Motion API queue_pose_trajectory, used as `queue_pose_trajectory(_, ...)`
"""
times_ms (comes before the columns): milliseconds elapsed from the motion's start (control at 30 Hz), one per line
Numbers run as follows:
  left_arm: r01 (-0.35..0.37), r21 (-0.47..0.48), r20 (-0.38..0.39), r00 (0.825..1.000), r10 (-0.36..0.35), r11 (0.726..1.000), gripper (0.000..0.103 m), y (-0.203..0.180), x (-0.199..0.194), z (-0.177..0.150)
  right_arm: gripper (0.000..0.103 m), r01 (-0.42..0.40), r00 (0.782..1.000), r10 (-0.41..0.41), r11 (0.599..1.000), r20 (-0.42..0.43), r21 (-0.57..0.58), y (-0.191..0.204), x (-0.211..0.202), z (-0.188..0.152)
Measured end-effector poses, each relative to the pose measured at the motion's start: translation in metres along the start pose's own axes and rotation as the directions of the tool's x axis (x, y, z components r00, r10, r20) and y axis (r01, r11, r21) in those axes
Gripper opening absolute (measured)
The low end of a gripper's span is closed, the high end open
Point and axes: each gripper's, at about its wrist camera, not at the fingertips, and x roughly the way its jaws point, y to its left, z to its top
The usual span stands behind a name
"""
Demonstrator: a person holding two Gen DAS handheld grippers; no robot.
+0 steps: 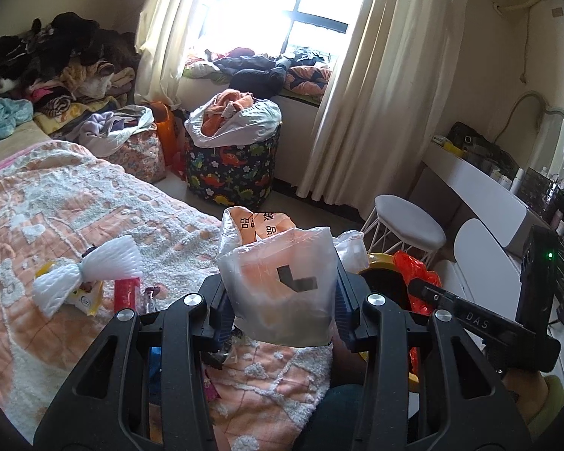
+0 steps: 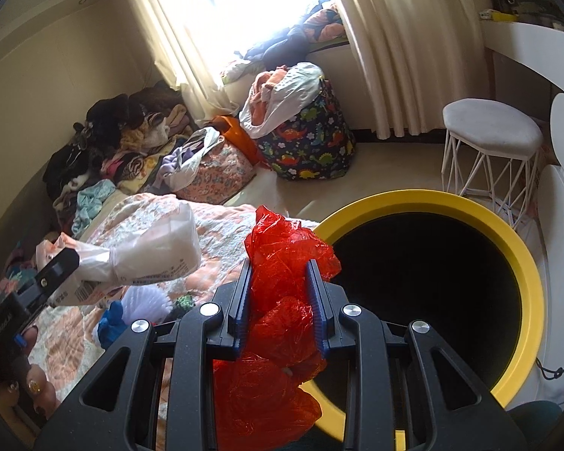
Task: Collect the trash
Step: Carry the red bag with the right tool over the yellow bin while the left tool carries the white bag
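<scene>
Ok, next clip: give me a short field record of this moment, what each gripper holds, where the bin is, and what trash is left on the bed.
left gripper: shut on clear plastic bag
right gripper: shut on red plastic bag, beside the bin's near rim
bin: yellow rim, dark inside, open, next to the bed
left on bed: white foam net, red packet, other small wrappers
stage: both bags held, neither dropped in yet
</scene>
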Motion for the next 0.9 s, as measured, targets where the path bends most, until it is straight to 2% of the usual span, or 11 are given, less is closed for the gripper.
queue_pose_trajectory(567,0.050,0.092,-0.058,0.997,-0.045,0.995,0.035,-0.040,0.021,-0.013,0.026,0.073,0.995,-0.080,0.992,0.067,0.099,-0.055,-0.011,0.014)
queue_pose_trajectory(900,0.090,0.166,-0.114,0.991,-0.072,0.982,0.035,-0.067,0.043,-0.028,0.026,0.129,0.987,-0.143,0.977,0.071,0.171,-0.095,-0.010,0.017)
